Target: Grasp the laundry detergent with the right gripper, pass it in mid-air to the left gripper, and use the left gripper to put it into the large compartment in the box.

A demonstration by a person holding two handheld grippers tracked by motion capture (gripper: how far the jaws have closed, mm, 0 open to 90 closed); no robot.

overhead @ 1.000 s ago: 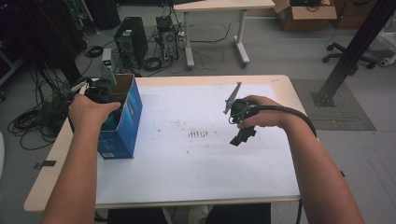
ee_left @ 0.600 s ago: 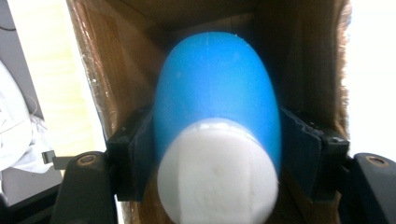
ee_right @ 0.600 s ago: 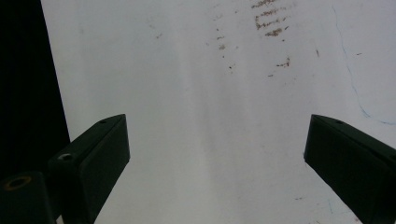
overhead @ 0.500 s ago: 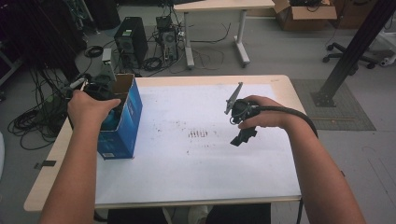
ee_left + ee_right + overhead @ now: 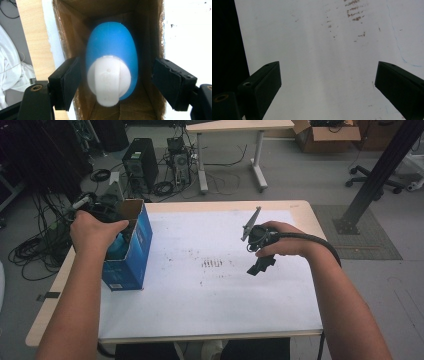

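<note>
At about 9 o'clock on the desk (image 5: pixel 210 320) stands an open blue carton (image 5: pixel 131 251), and the left gripper (image 5: pixel 116 82) hangs over its mouth, pointing down into it. Inside, seen in the left gripper view, a blue bottle w/ white cap (image 5: pixel 111 72) stands upright, cap towards the camera. The jaws have just been opening; they now stand apart on both sides of the bottle and the pads do not press on it, so the bottle is free, resting in the carton.

The right gripper (image 5: pixel 257 251) is at approx. 2 o'clock from the desk centre, held above the white desk cover. Its jaws are wide apart w/ nothing between them.

Handling, as I judge it: the bottle looks like smooth, stiff plastic, probably light, and the rounded body may slip between flat pads. A better hold is just below the cap, at the shoulder, where the shape gives the pads something to catch. The cardboard walls are close around it, so there is little room for wide jaws, and the thin carton may tip or slide if a jaw pushes on the wall.
</note>
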